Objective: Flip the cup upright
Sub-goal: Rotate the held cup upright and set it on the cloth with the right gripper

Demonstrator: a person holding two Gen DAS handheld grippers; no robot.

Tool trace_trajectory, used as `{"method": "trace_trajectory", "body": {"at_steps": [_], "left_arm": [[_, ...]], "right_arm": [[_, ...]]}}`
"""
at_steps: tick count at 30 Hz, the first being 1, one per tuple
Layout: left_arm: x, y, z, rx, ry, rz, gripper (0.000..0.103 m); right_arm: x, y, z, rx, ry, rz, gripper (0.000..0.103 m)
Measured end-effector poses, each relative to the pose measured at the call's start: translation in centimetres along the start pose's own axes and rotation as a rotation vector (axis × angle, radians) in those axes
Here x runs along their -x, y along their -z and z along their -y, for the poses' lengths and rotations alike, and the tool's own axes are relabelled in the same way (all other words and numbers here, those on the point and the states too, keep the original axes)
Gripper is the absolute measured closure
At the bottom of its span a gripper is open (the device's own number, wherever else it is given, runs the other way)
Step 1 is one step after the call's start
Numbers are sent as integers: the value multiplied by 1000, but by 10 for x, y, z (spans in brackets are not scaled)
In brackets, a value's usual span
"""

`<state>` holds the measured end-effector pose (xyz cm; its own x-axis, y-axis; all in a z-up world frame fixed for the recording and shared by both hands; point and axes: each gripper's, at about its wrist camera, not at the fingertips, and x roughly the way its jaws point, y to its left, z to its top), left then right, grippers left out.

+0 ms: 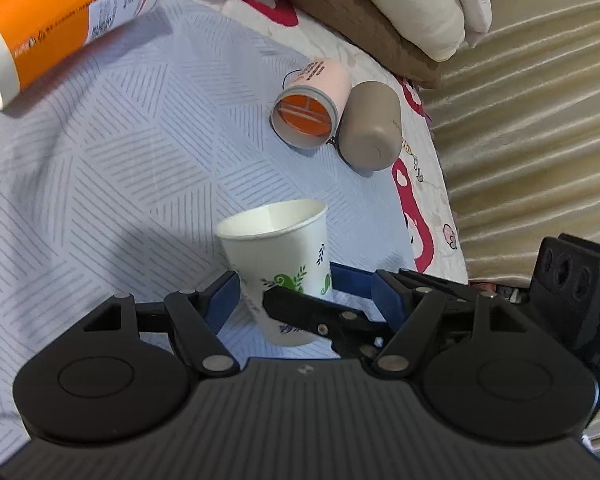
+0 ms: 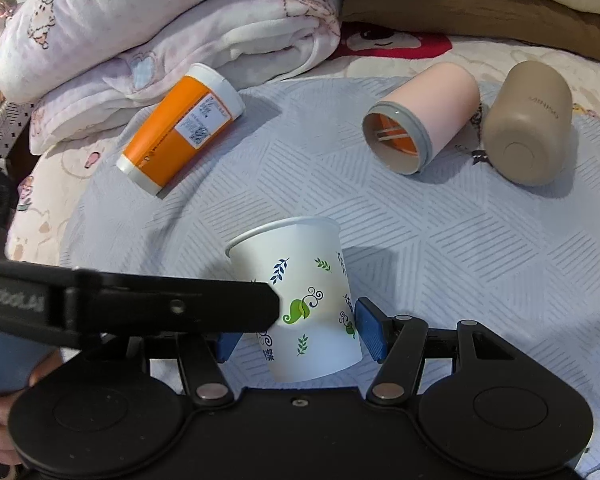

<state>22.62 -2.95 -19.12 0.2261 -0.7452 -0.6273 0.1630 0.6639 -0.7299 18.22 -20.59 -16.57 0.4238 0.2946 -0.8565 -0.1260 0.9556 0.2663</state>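
Note:
A white paper cup [image 1: 278, 264] with green and blue leaf prints stands mouth up on the pale striped bedspread, slightly tilted. It also shows in the right wrist view [image 2: 304, 304]. My right gripper [image 2: 298, 332] has its blue pads on both sides of the cup's lower half, touching it. My left gripper [image 1: 308, 292] stands open around the cup; its left pad [image 1: 222, 300] is beside the cup wall. The right gripper's black finger [image 1: 312, 314] crosses in front of the cup there. The left gripper's black finger [image 2: 172, 308] reaches the cup from the left.
An orange and white bottle [image 2: 180, 128] lies on its side at the back left. A pink cup [image 2: 420, 116] and a beige tumbler [image 2: 528, 124] lie on their sides at the back right. Folded blankets [image 2: 172, 28] are piled behind. The bed edge [image 1: 452, 216] runs at the right.

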Motion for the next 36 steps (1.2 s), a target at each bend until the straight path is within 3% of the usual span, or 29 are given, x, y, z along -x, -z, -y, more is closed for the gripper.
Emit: {"method": "trace_trajectory", "body": {"at_steps": [2, 7, 14, 18, 23, 30, 36], "left_arm": [[1, 2, 2, -36, -25, 20, 31], [15, 7, 25, -233, -86, 122, 36], [31, 16, 47, -443, -185, 275, 37], [37, 18, 49, -499, -158, 344, 37], [31, 11, 35, -452, -176, 334, 37], [31, -2, 1, -284, -54, 303, 37], [32, -6, -16, -213, 42, 292, 33]], "right_arm": [[1, 1, 1, -2, -33, 18, 40], [2, 3, -1, 72, -74, 70, 41], [-2, 10, -33, 491, 17, 224, 46], [-15, 10, -32, 565, 43, 288, 49], [-26, 9, -31, 598, 43, 316, 50], [-33, 12, -38, 616, 73, 287, 51], [-38, 6, -36, 595, 75, 267, 51]]}}
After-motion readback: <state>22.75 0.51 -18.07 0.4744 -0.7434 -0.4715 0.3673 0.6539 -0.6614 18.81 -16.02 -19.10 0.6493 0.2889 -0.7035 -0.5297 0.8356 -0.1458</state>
